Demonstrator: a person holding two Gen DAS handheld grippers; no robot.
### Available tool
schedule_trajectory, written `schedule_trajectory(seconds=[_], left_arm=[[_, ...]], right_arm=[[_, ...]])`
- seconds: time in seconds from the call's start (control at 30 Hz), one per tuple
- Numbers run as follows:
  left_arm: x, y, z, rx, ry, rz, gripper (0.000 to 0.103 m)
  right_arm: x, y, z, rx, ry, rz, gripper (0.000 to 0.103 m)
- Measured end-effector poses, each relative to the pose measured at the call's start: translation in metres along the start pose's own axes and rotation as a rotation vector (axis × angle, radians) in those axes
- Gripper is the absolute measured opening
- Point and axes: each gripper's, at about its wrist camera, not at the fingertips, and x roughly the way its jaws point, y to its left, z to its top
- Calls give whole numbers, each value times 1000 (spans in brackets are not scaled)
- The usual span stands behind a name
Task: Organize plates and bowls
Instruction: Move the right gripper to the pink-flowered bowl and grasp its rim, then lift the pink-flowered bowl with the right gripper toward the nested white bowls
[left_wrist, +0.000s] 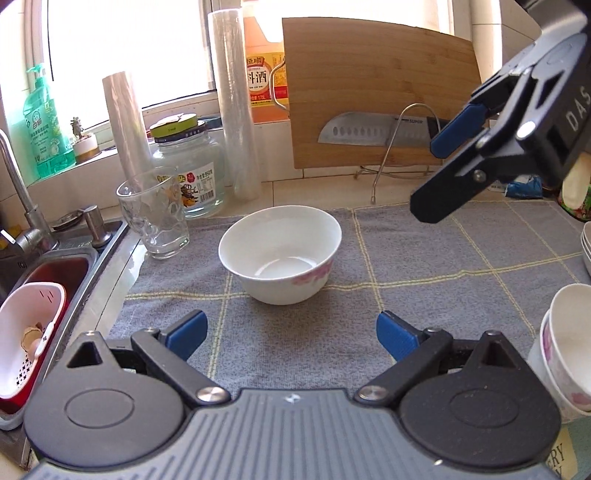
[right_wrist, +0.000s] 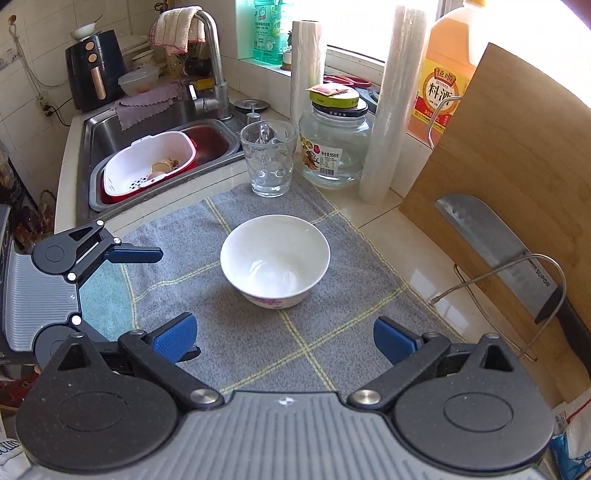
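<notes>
On the grey cloth (left_wrist: 406, 266) beside the sink (right_wrist: 110, 136), a white bowl (left_wrist: 279, 254), glazed, slippery and breakable, best pinched at its rim, sits before the left gripper (left_wrist: 291, 334) and right gripper (right_wrist: 285, 338), both spread wide and empty.

The white bowl (right_wrist: 275, 260) is glossy glazed ceramic. Under it lies a grey cloth mat (right_wrist: 332, 325) with a rough woven nap. Far left, the sink (right_wrist: 110, 136) is brushed metal, holding a smooth plastic strainer basket (right_wrist: 147, 162). The tumbler (right_wrist: 269, 158) is clear glass. On the right, a matt wooden cutting board (right_wrist: 517, 155) and a dull steel knife (right_wrist: 491, 240).
</notes>
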Motion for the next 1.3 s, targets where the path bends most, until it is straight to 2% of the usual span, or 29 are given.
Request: schedule_trajectory(seconds=[0.17, 0.27, 0.43, 0.6, 0.77, 0.87, 0.93, 1.3], left_arm=[[20, 5, -2, -6, 1, 11, 98], [32, 9, -2, -21, 11, -10, 98], [45, 11, 1, -29, 4, -19, 98], [54, 12, 6, -32, -16, -54, 98], [64, 15, 10, -58, -29, -66, 97], [67, 18, 11, -78, -30, -84, 97], [68, 19, 11, -80, -32, -96, 97], [72, 22, 16, -68, -61, -115, 94]], right_arm=[[27, -11, 14, 36, 28, 11, 103], [42, -16, 20, 34, 51, 5, 103], [66, -23, 32, 71, 71, 66, 102], [87, -21, 42, 67, 97, 79, 101], [106, -29, 52, 114, 105, 129, 93], [118, -33, 55, 135, 121, 126, 89], [125, -36, 56, 145, 134, 133, 82], [135, -43, 58, 176, 140, 176, 75]])
